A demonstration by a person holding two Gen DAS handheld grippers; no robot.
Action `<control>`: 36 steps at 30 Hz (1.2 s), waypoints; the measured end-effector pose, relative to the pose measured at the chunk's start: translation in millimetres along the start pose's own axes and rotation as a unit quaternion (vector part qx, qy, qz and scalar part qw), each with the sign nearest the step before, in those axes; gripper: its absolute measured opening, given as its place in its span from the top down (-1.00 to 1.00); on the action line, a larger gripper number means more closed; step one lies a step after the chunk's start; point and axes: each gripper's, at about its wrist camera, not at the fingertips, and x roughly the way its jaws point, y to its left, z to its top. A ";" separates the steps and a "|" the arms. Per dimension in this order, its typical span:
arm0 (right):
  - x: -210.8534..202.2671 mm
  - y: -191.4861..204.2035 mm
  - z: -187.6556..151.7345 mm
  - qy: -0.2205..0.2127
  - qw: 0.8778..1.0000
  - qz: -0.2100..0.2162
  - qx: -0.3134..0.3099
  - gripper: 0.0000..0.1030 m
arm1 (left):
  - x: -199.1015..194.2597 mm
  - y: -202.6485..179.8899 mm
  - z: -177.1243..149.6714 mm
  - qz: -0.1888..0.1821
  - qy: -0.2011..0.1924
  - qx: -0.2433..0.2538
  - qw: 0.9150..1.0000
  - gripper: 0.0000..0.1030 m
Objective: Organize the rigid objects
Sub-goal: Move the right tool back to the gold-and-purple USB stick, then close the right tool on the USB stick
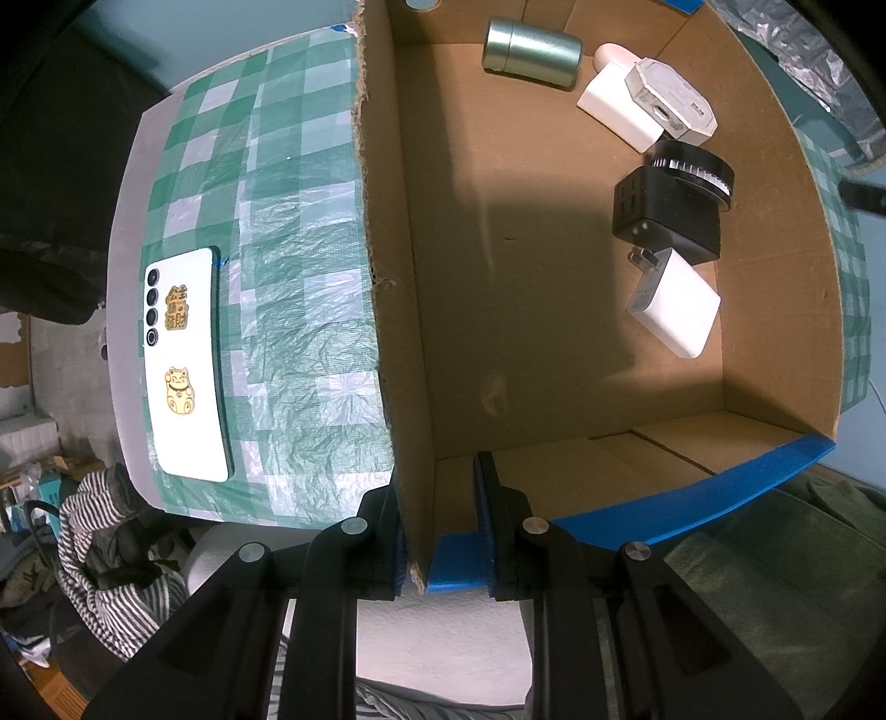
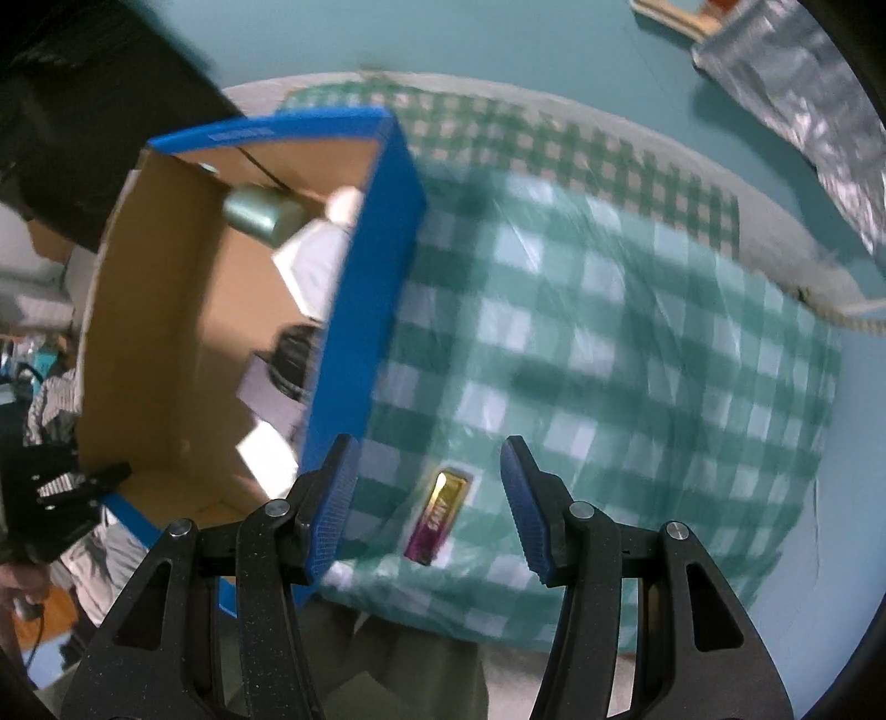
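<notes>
A blue-sided cardboard box (image 1: 554,310) stands on a green checked tablecloth (image 1: 288,288). Inside lie a green metal tin (image 1: 531,52), white chargers (image 1: 675,302), a black adapter (image 1: 664,221) and a black ring-shaped part (image 1: 698,166). My left gripper (image 1: 440,531) straddles the box's near corner wall, with the left pad against the wall and the right pad a little off it. A white phone (image 1: 185,365) lies face down left of the box. My right gripper (image 2: 429,509) is open above a gold and pink USB stick (image 2: 440,515) beside the box (image 2: 360,299).
Striped cloth (image 1: 105,559) and clutter lie below the table's left edge. A silver foil bag (image 2: 803,99) lies at the far right on the teal surface. A rope end (image 2: 847,315) rests at the cloth's right edge.
</notes>
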 end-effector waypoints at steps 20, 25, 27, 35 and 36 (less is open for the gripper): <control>98.9 -13.4 -37.8 0.086 0.996 -0.002 0.036 -0.03 | 0.0 -0.9 0.0 0.001 0.000 0.003 1.000 0.61; 106.2 -3.2 -40.2 0.091 0.996 -0.009 0.019 0.05 | -0.4 -1.8 -0.5 -0.001 0.000 0.004 1.000 0.61; 108.9 3.7 -38.1 0.090 0.996 -0.010 0.013 0.13 | 0.1 -0.6 -0.2 -0.002 0.001 0.004 1.000 0.61; 114.3 12.0 -40.1 0.090 0.996 -0.024 -0.002 0.52 | 1.5 1.1 1.1 -0.002 0.001 0.004 1.000 0.61; 114.3 12.2 -39.6 0.092 0.995 -0.027 -0.006 0.54 | 1.7 1.1 1.4 -0.002 0.002 0.004 1.000 0.61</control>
